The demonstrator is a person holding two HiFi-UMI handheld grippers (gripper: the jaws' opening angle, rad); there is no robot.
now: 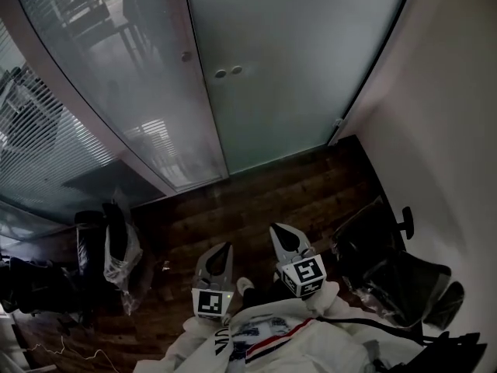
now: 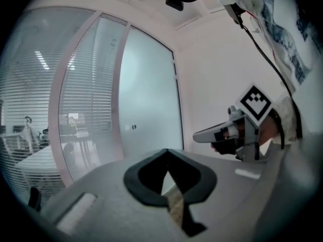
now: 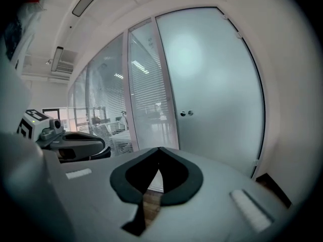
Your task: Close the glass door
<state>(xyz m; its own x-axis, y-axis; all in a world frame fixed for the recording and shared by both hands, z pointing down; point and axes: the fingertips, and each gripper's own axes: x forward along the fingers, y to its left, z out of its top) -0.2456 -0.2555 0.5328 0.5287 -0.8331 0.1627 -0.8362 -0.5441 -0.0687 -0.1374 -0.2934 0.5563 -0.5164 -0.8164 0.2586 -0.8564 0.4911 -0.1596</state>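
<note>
The frosted glass door (image 1: 303, 68) stands ahead and fills the span between a pale frame post (image 1: 198, 76) and the white wall. Two small round knobs (image 1: 228, 72) sit near its left edge. The door also shows in the left gripper view (image 2: 151, 100) and the right gripper view (image 3: 212, 79). Both grippers are held low near the person's body, well short of the door. My left gripper (image 1: 224, 246) is shut with nothing in it, its tips meeting (image 2: 166, 150). My right gripper (image 1: 276, 229) is shut and empty too (image 3: 159, 149).
A glass partition with blinds (image 1: 54, 138) runs to the left of the door. On the dark wooden floor (image 1: 256, 196), a plastic bag with dark items (image 1: 120, 259) lies at the left. Black bags and a chair (image 1: 388, 263) stand at the right by the white wall (image 1: 450, 130).
</note>
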